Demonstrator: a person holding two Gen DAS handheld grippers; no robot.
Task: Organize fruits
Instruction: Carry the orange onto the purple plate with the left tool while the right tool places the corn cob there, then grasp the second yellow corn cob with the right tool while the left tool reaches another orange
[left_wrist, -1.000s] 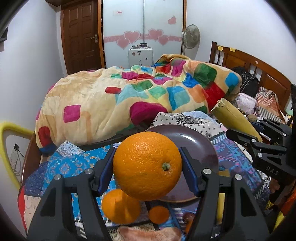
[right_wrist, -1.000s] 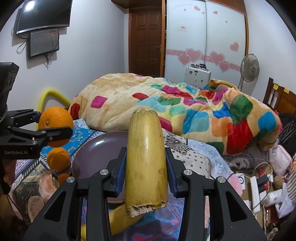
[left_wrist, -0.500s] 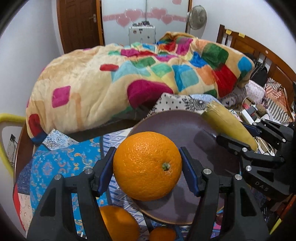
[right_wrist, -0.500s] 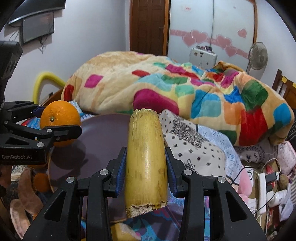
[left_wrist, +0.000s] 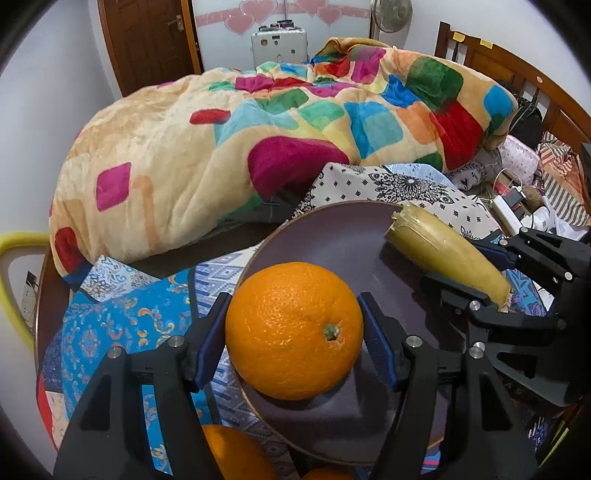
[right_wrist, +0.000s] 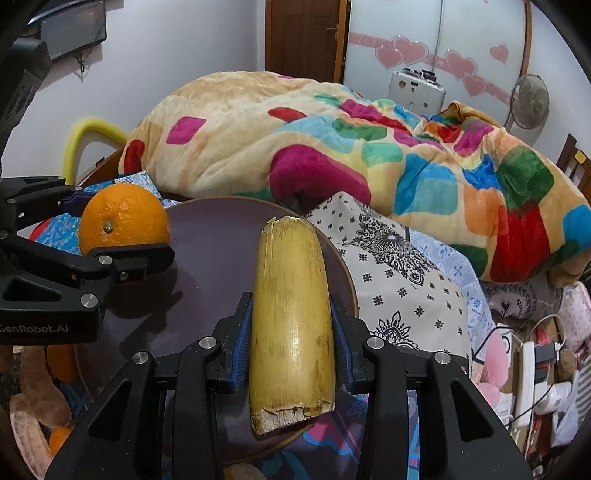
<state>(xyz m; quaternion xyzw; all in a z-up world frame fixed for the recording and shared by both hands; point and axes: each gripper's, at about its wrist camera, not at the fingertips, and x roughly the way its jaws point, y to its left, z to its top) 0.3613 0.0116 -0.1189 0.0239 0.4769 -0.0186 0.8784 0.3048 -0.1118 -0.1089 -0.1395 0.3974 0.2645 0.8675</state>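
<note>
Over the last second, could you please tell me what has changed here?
Both tools came down over the dark plate: the left tool carrying the orange, the right tool the yellow stalk piece. Nothing was grasped or released; both grips are unchanged, and the blanket stayed put.

Bright, sharp, fisheye-warped edges, soft shadows

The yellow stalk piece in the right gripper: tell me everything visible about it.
The yellow, fibrous-looking stalk piece is a thick tapering cylinder, glossy, with fine lengthwise streaks and ragged, broken-looking ends. The right gripper is shut on it, blue-padded fingers pressing both sides near its wider end. It points away from the camera, over the dark purple round plate. Whether it touches the plate cannot be told.
</note>
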